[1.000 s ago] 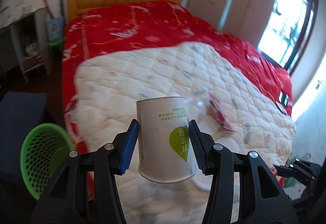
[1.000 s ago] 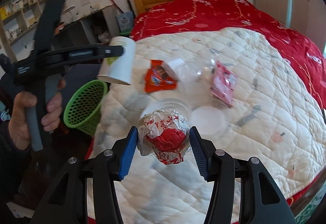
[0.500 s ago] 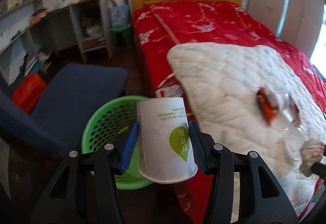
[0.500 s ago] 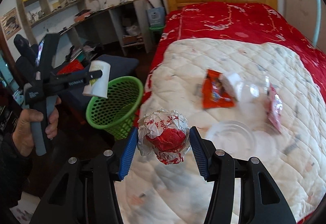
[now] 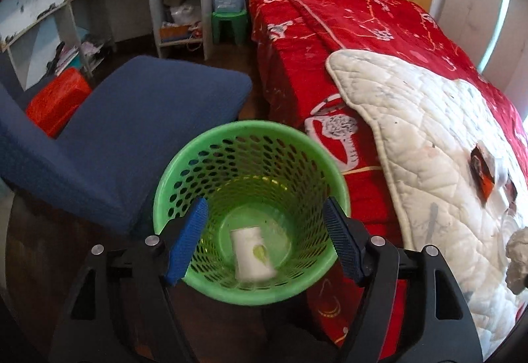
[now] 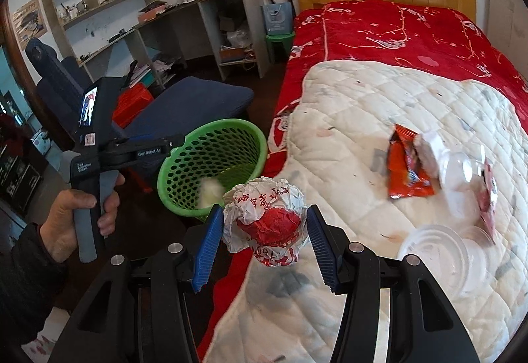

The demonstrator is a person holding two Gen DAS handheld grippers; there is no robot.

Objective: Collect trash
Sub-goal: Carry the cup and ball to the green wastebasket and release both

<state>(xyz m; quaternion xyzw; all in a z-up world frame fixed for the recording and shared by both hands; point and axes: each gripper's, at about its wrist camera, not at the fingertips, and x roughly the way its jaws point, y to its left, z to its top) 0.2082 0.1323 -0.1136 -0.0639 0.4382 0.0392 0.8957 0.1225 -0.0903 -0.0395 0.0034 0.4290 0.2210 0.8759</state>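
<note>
Left wrist view: the left gripper [image 5: 265, 237] has its fingers [image 5: 186, 240] spread apart and empty above the green basket [image 5: 231, 135], and one white paper cup [image 5: 252, 252] lies on the basket's bottom. In the right wrist view, the fingers [image 6: 208, 247] of the right gripper [image 6: 264, 245] are clenched on one crumpled red-and-white wrapper ball [image 6: 265, 224], held over the edge of the bed [image 6: 379, 29], near the basket. I judge the cup step finished; next, the ball must be carried over the basket opening and released. On the white quilt [image 6: 346, 118] remain one orange packet [image 6: 406, 164], one red packet [image 6: 488, 201] and some clear plastic containers [image 6: 435, 254]; I cannot count these exactly.
</note>
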